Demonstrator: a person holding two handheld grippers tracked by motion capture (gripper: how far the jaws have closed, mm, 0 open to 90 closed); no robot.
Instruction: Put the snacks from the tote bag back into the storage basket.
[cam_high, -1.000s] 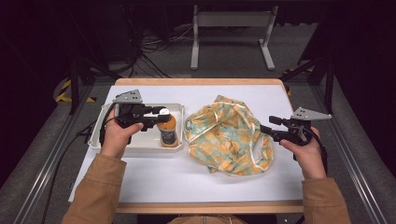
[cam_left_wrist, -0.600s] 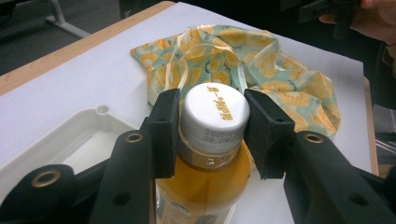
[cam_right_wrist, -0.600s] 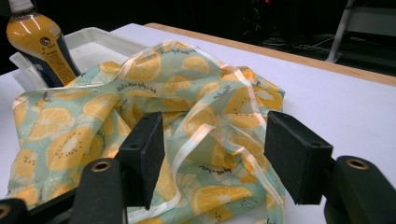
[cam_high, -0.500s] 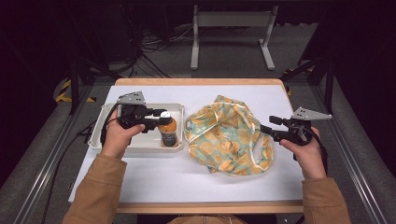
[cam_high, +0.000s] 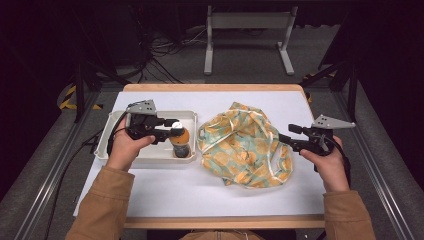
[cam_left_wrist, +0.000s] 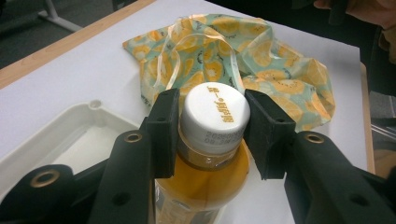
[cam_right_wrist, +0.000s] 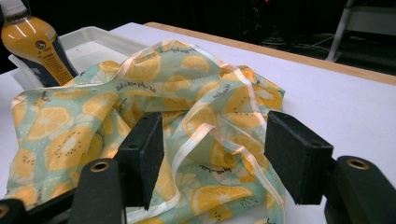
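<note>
An orange-juice bottle (cam_high: 180, 142) with a white cap (cam_left_wrist: 215, 116) stands upright at the right end of a white tray (cam_high: 116, 150). My left gripper (cam_high: 175, 132) comes in from the left, and its two pads press on either side of the cap. To the right on the white table lies a crumpled bag (cam_high: 240, 145) printed with orange slices. My right gripper (cam_high: 286, 135) is at the bag's right edge. Its jaws stand wide apart (cam_right_wrist: 215, 154), with folds of the bag (cam_right_wrist: 140, 93) and a pale strap lying loosely between them.
The tray (cam_left_wrist: 70, 135) holds nothing besides the bottle (cam_right_wrist: 32, 42). White tabletop (cam_high: 200, 195) runs bare in front of the tray and bag. A wooden edge (cam_high: 215, 87) borders the far side, and beyond it stand a metal frame and cables on the floor.
</note>
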